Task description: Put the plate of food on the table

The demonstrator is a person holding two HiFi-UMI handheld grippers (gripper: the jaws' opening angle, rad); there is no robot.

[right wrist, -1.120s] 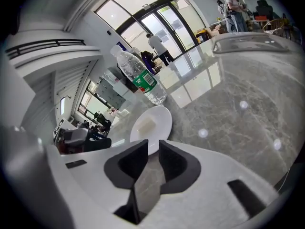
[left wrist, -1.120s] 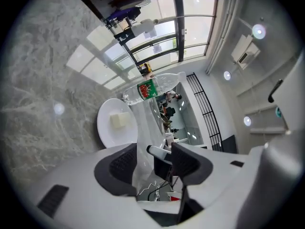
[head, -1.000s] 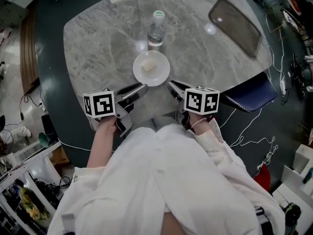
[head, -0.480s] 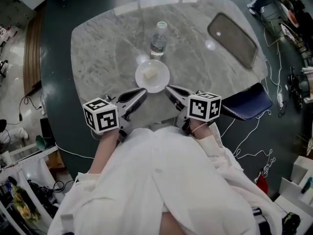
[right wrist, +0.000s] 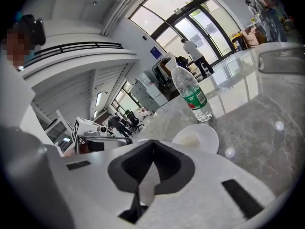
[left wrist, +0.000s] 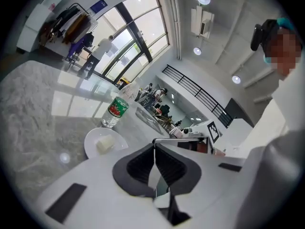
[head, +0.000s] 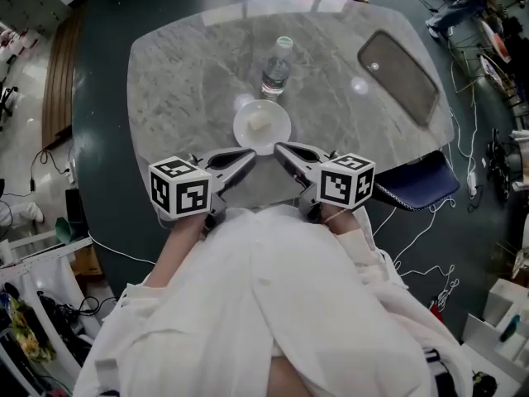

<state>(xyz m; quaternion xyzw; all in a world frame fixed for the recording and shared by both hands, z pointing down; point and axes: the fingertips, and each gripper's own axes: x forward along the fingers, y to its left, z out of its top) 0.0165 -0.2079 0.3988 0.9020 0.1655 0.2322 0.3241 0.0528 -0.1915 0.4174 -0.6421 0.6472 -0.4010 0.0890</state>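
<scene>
A white plate (head: 279, 131) with a pale piece of food (head: 260, 122) rests on the marble table (head: 182, 81), just in front of a water bottle (head: 276, 69). My left gripper (head: 250, 153) hovers at the plate's near left rim. Its jaws have just closed, and they are shut with nothing between them. My right gripper (head: 278, 147) hangs at the near right rim, shut and empty too. From the left gripper (left wrist: 155, 144) I see the plate (left wrist: 90, 142) ahead on the left. From the right gripper (right wrist: 152, 143) the plate (right wrist: 207, 130) and bottle (right wrist: 193, 97) lie ahead on the right.
A dark oblong tray (head: 401, 64) lies at the table's far right. A blue chair seat (head: 417, 180) juts in at the right edge, near my right hand. Cables and clutter cover the floor around the table. People stand by distant windows.
The left jaws, apart a second ago, have come together. Both grippers have lifted a little, and their tips now sit closer together at the plate's near rim.
</scene>
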